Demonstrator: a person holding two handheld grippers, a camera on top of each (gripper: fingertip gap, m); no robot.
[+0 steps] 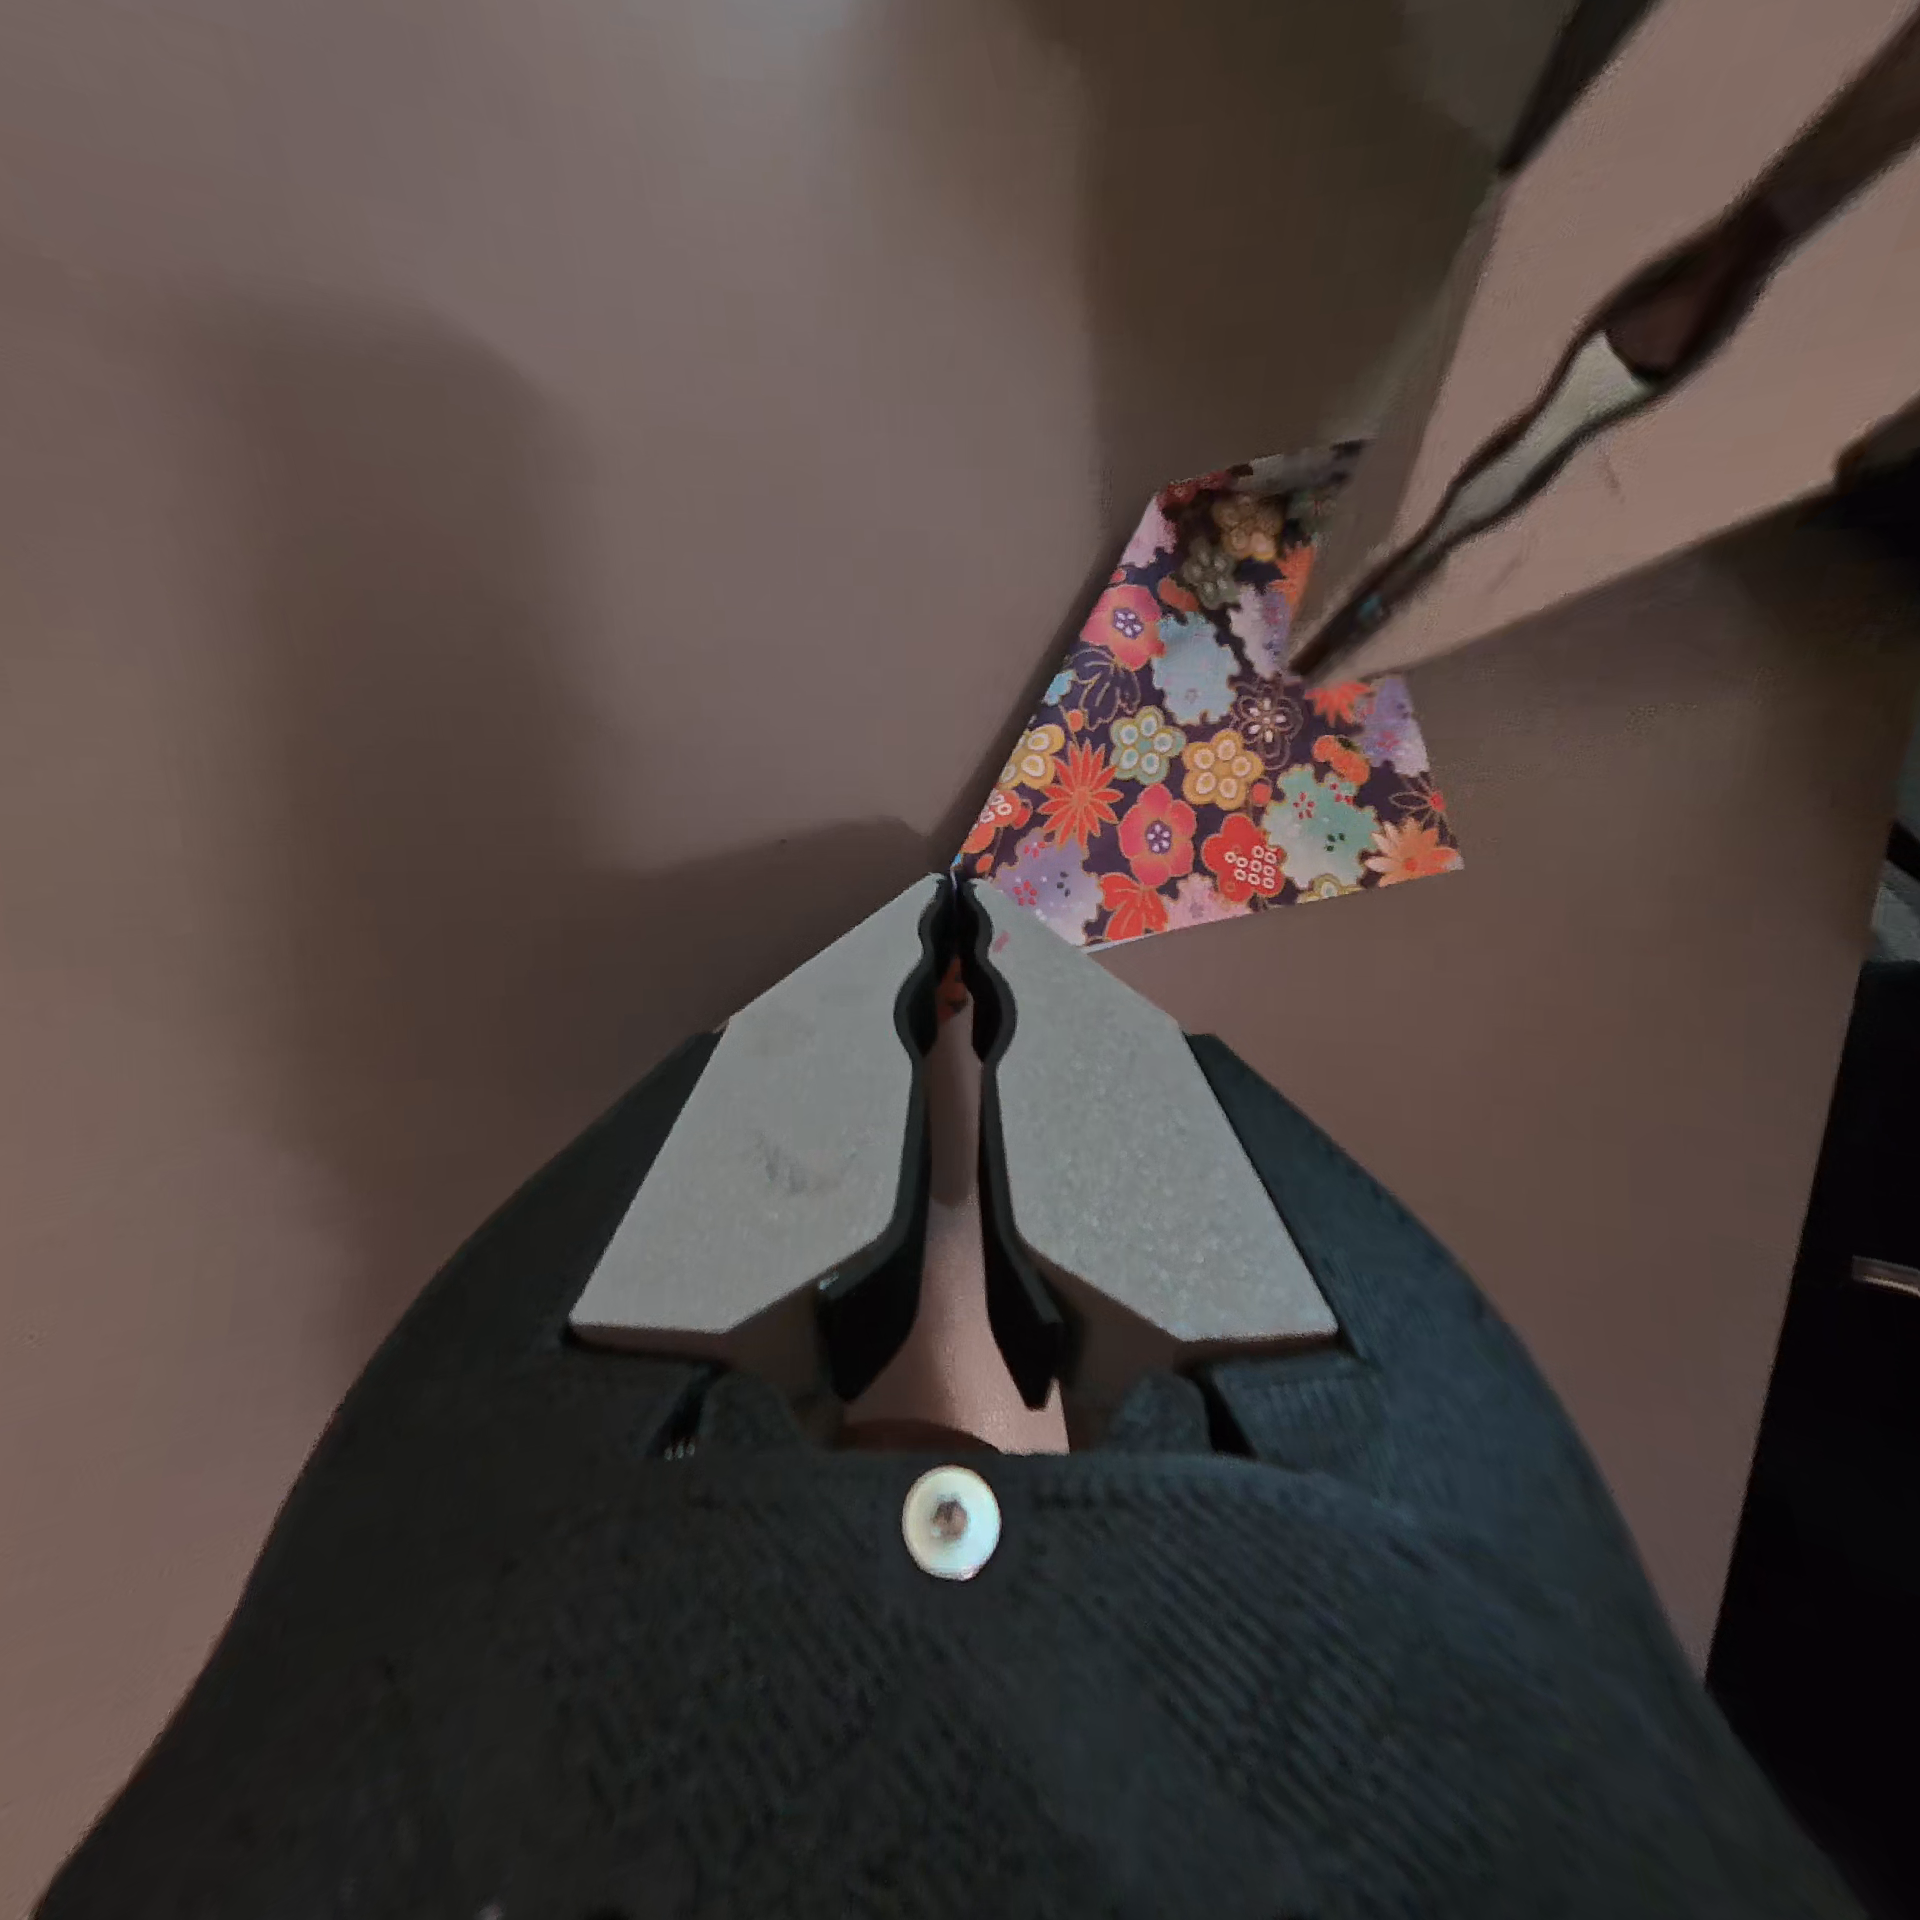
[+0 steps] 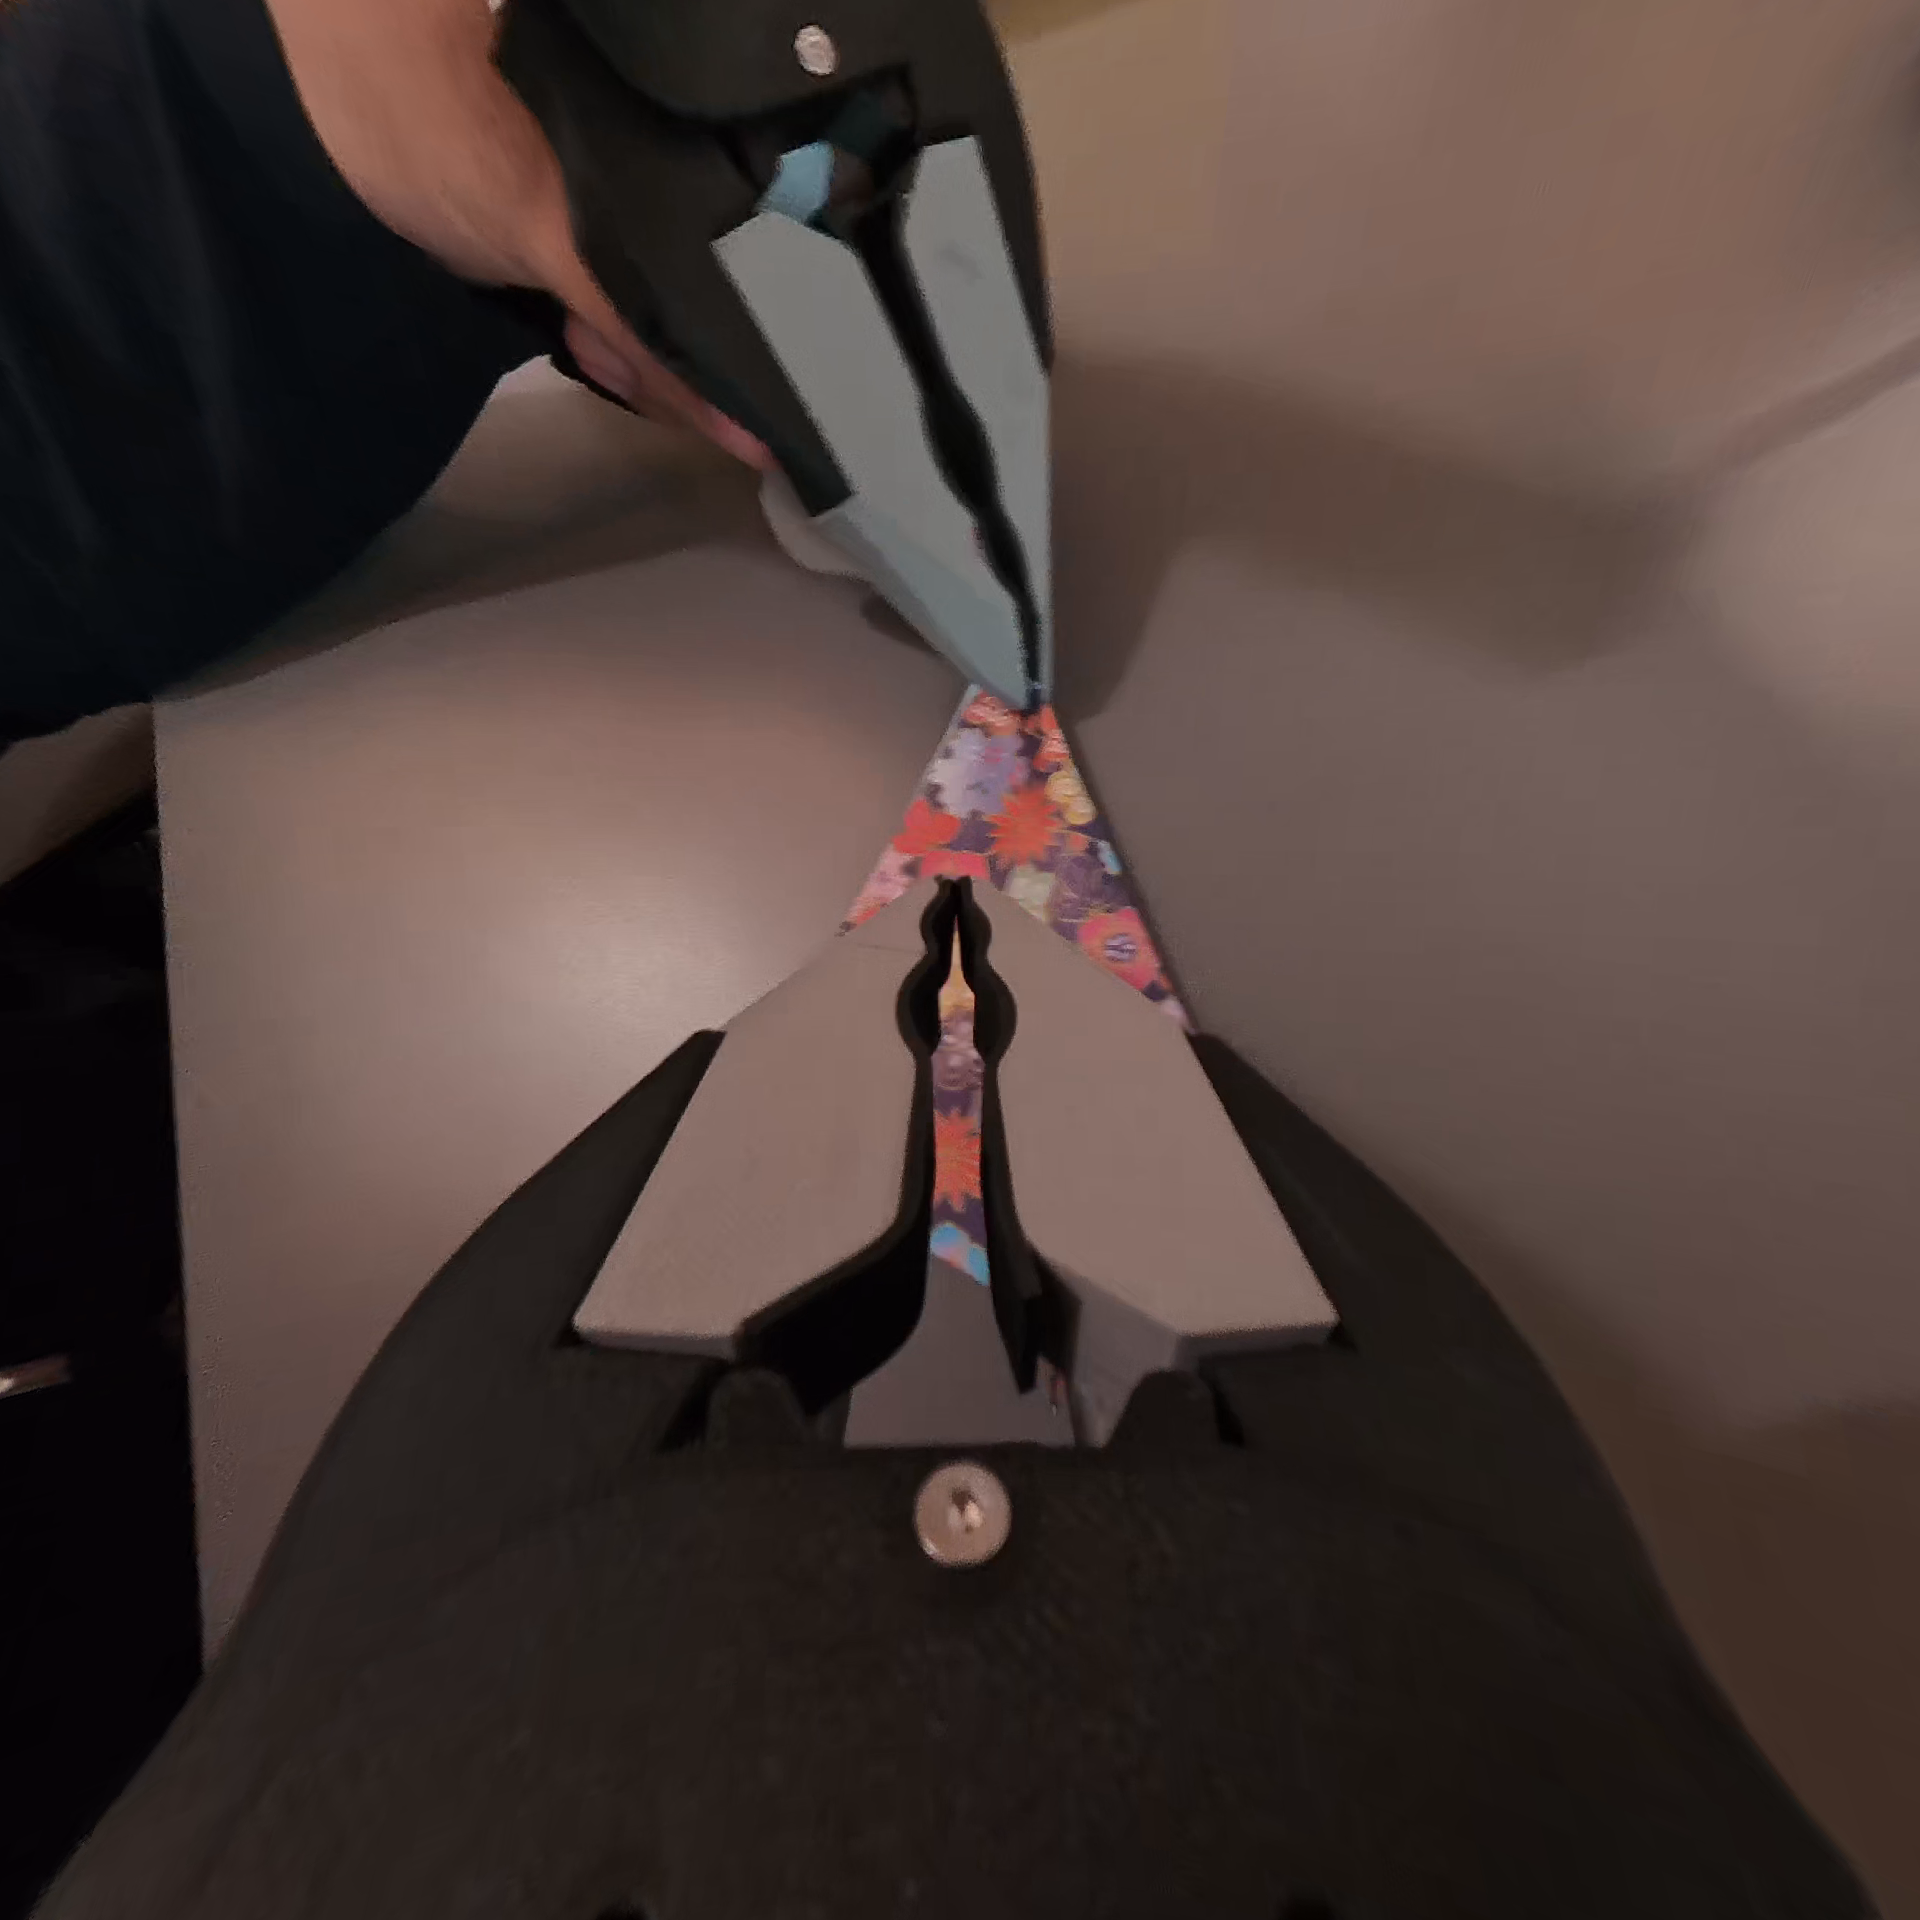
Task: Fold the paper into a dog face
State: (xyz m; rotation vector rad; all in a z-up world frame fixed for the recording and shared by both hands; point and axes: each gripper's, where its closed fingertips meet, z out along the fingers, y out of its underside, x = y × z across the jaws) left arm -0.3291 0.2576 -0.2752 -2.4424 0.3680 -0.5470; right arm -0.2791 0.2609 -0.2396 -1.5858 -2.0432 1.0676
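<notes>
A: Where's the paper (image 1: 1216, 758)?

B: Held up over the counter (image 1: 416, 520), stretched between the two tools. The left hand-held gripper (image 1: 954, 891) has its tips closed on one pointed corner. The right hand-held gripper (image 2: 956, 891) is pinched shut on the far part of the sheet; in its own view the flowered pattern shows through the gap between its fingers.

A: How do you do this fold well?

B: I'd judge it's mid-fold, shaped in the air. Keep both pinches firm, bring the corners together slowly, then lay the paper down and press the crease flat on the counter. Pull too hard and the corner may tear or slip out.

A: Count things for me.

B: One sheet of paper, two hand-held grippers, one counter. One bare hand (image 2: 499, 208) shows, holding the left tool.
</notes>
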